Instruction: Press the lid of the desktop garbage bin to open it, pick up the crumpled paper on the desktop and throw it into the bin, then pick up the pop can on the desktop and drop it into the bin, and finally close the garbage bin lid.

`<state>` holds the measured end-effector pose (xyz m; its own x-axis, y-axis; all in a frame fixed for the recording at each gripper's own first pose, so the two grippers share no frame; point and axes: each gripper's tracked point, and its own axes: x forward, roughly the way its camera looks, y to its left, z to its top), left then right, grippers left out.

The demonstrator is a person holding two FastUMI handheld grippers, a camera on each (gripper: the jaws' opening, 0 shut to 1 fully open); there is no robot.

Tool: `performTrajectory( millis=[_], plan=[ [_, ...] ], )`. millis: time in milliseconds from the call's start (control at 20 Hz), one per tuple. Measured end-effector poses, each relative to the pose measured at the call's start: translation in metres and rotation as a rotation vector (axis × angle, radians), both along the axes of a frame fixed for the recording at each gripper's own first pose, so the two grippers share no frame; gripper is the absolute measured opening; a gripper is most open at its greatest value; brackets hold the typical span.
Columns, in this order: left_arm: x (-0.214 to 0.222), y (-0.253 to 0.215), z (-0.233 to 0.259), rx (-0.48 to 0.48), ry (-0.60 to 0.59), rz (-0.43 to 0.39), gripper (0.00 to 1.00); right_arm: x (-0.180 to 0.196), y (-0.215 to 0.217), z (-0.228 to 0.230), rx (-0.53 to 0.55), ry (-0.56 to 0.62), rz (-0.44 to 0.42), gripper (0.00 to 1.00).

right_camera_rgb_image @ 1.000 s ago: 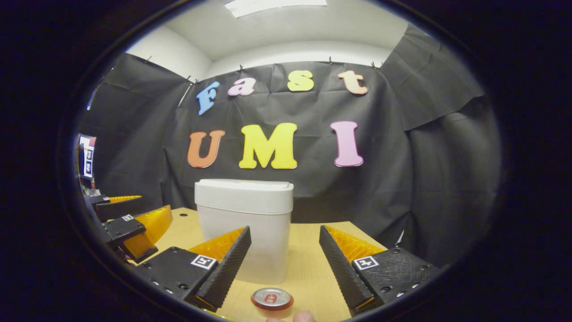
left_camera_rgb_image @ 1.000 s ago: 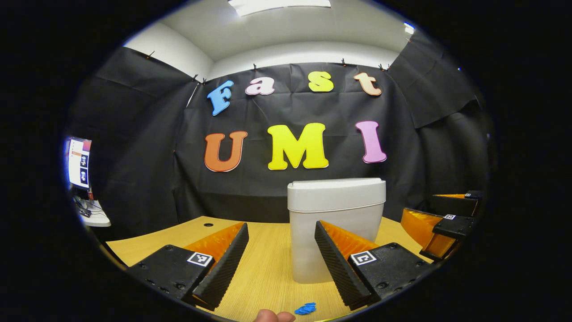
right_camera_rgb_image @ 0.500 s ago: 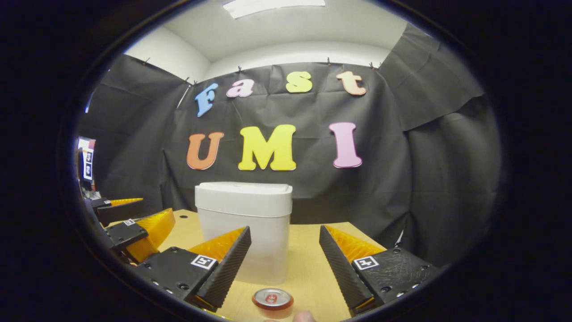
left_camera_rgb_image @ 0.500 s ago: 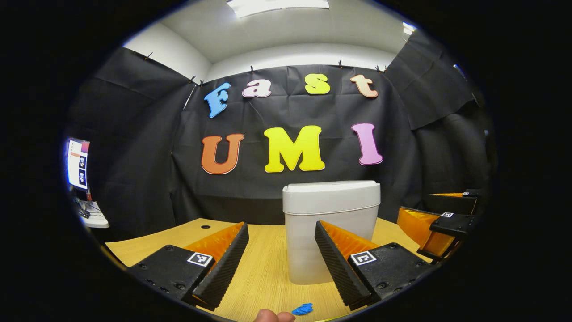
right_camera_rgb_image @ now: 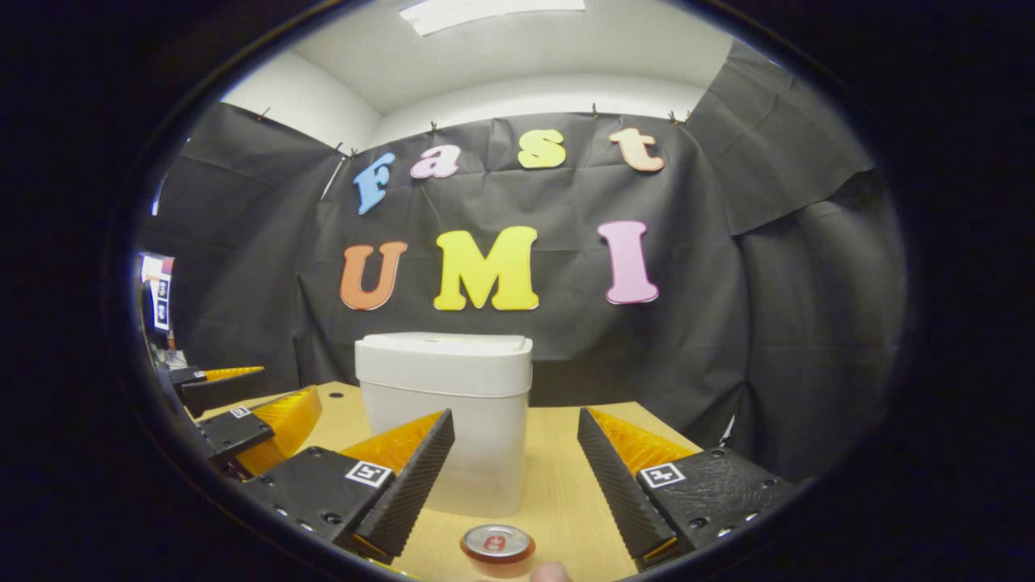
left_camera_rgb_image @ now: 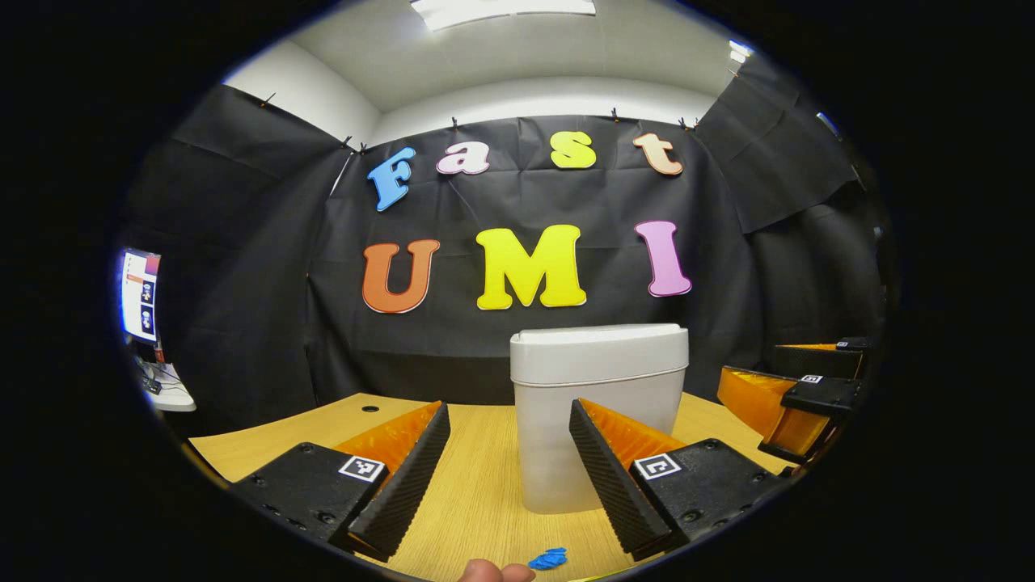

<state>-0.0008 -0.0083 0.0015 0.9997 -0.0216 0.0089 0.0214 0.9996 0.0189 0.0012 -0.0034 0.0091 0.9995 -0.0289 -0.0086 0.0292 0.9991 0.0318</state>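
Note:
A white desktop bin (left_camera_rgb_image: 598,420) stands on the wooden table (left_camera_rgb_image: 477,485) with its lid (left_camera_rgb_image: 598,349) down. My left gripper (left_camera_rgb_image: 508,416) is open in front of the bin's left side, with nothing between its fingers. A small blue crumpled paper (left_camera_rgb_image: 550,558) lies on the table just below it. In the right gripper view the bin (right_camera_rgb_image: 453,436) stands left of centre, and a red pop can (right_camera_rgb_image: 497,546) stands upright in front of it. My right gripper (right_camera_rgb_image: 515,424) is open above the can, apart from it. Each gripper sees the other: right gripper (left_camera_rgb_image: 796,396), left gripper (right_camera_rgb_image: 242,416).
A monitor (left_camera_rgb_image: 139,295) and a white side desk (left_camera_rgb_image: 170,394) sit far left beyond the table. The table has a small cable hole (left_camera_rgb_image: 370,408) near its back left. A person's fingertip (left_camera_rgb_image: 493,572) shows at the bottom edge. Black cloth walls close the back and sides.
The bin sits slightly further left in the left gripper view and slightly lower in the right gripper view. Both grippers stay open; bin, can and paper have not moved.

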Motion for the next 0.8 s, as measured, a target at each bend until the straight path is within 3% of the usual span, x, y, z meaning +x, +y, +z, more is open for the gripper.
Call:
performTrajectory(
  millis=[350, 450, 550, 600, 650, 750, 800],
  plan=[
    [0.002, 0.0, -0.004, -0.009, 0.015, -0.003, 0.95, 0.012, 0.014, 0.018, -0.009, 0.009, 0.081, 0.93],
    [0.001, 0.002, -0.005, -0.003, 0.014, 0.0, 0.96, 0.023, 0.02, 0.032, -0.015, 0.017, 0.122, 0.73],
    [0.002, 0.004, -0.004, -0.002, 0.013, 0.004, 0.96, 0.037, 0.03, 0.038, 0.002, 0.045, 0.162, 0.71],
    [0.002, 0.006, -0.004, -0.003, 0.014, 0.006, 0.96, 0.039, 0.03, 0.047, 0.023, 0.057, 0.187, 0.47],
    [0.003, 0.008, -0.005, -0.004, 0.016, 0.01, 0.96, 0.046, 0.034, 0.05, 0.036, 0.07, 0.205, 0.35],
    [0.005, 0.014, -0.007, -0.008, 0.024, 0.018, 0.96, 0.065, 0.04, 0.057, 0.041, 0.09, 0.228, 0.31],
    [0.006, 0.015, -0.008, -0.012, 0.028, 0.022, 0.96, 0.07, 0.04, 0.06, 0.06, 0.094, 0.236, 0.02]
  ],
)
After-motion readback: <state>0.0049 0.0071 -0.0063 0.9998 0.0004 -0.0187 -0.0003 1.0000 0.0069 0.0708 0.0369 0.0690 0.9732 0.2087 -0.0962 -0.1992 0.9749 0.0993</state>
